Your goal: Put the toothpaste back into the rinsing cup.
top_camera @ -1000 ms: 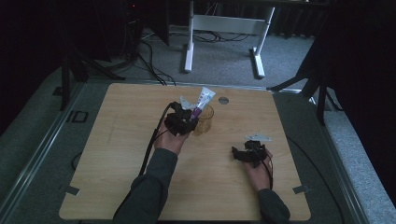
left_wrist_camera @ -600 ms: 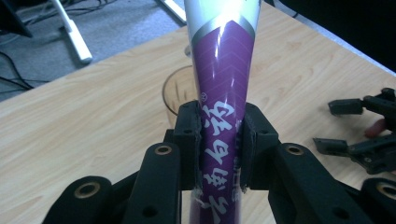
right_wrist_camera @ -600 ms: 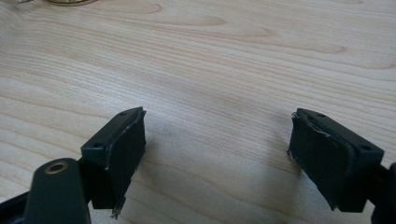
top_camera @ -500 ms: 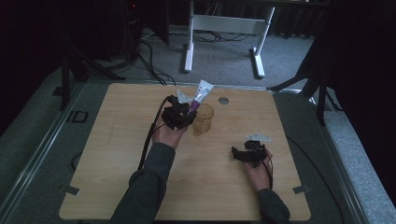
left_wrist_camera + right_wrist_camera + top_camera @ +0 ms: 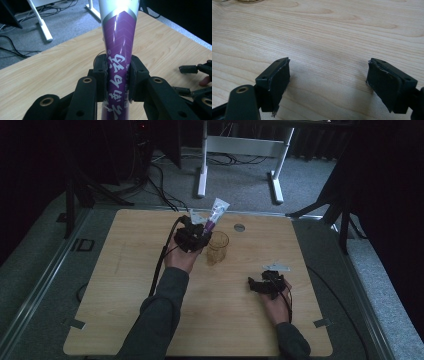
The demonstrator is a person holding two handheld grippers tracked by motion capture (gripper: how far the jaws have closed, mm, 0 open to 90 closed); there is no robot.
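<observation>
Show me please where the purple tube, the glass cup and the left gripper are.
purple tube (image 5: 117, 50), left gripper view, on its purple printed body above the jaws.
glass cup (image 5: 217, 248), high view, on its amber side wall.
left gripper (image 5: 117, 75), left gripper view, midway between the jaws that clamp the tube.

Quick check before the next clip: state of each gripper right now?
Left gripper: shut on the purple and white squeeze tube.
Right gripper: open, nothing between its fingers, low over the wooden table.
</observation>
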